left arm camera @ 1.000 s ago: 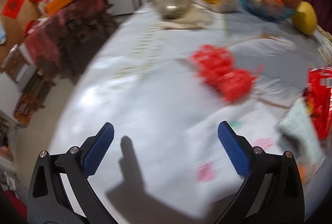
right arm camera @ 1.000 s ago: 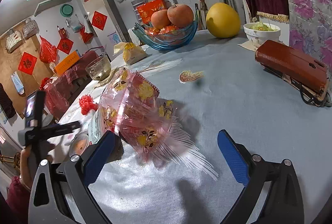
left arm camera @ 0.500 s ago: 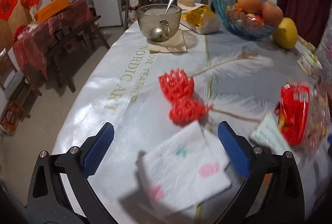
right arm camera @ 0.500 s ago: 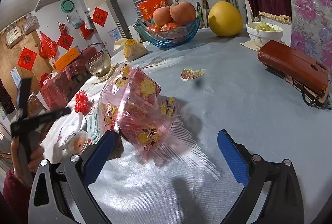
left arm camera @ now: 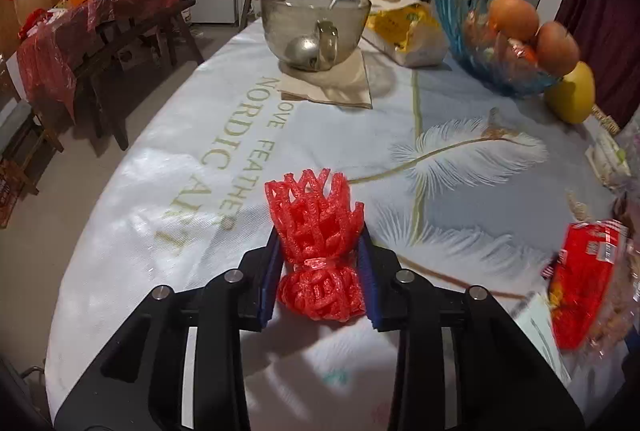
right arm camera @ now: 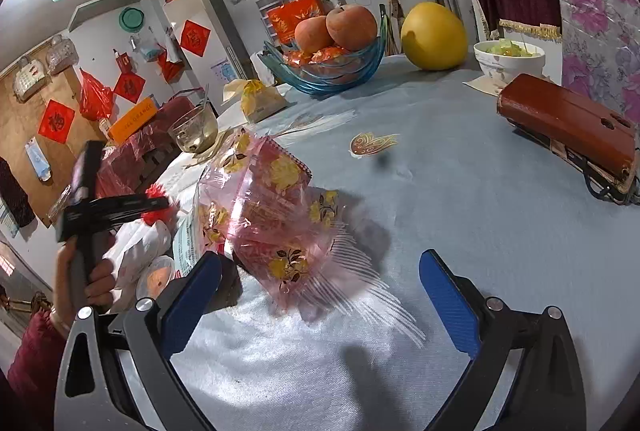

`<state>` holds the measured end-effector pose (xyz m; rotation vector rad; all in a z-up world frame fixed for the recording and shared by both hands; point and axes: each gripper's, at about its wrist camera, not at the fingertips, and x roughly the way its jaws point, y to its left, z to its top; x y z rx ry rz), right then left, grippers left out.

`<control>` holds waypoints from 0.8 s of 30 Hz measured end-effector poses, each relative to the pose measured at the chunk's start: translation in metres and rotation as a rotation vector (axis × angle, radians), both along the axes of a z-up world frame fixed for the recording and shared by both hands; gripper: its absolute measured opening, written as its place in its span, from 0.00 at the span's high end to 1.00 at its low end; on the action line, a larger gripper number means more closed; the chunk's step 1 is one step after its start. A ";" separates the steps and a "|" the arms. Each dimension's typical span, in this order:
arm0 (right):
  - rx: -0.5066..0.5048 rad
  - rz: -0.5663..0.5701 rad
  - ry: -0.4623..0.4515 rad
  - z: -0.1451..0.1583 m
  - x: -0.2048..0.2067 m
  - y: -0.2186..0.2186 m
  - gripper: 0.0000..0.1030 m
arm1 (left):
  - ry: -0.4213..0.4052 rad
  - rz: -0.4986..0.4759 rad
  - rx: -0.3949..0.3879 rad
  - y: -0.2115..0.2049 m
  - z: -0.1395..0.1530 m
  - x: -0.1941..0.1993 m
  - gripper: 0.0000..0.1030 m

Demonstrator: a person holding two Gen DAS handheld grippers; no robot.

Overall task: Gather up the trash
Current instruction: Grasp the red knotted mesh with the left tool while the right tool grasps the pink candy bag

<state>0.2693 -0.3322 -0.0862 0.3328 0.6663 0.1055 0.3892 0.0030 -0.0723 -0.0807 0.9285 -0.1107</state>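
Your left gripper (left arm camera: 320, 263) is closing on the red foam fruit net (left arm camera: 318, 251): the blue pads (left arm camera: 272, 271) sit against both sides of its pinched waist, its flared top sticking out toward 12 o'clock over the feather-print tablecloth (left arm camera: 460, 159). Whether the net has left the cloth is hard to tell from this angle. At 12 o'clock, well beyond the net, a glass mug (left arm camera: 314, 25) with a spoon stands on a folded napkin; the blue fruit bowl (left arm camera: 496, 43) lies toward 2 o'clock, and a red snack wrapper (left arm camera: 584, 283) at 3 o'clock near the frame's edge.

Your right gripper (right arm camera: 320, 291) stands wide open with nothing between its fingers. Just ahead of it, toward 11 o'clock, a pink floral plastic bag (right arm camera: 264, 207) stands crumpled on the cloth, near the left finger. Your left hand (right arm camera: 92, 279) shows at 9 o'clock, with white tissue (right arm camera: 140, 243) beside it. A brown case (right arm camera: 568, 123) lies at 2 o'clock.
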 end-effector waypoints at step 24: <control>-0.049 0.084 -0.054 0.014 0.009 0.034 0.05 | -0.170 0.043 -0.131 0.101 0.016 -0.198 0.66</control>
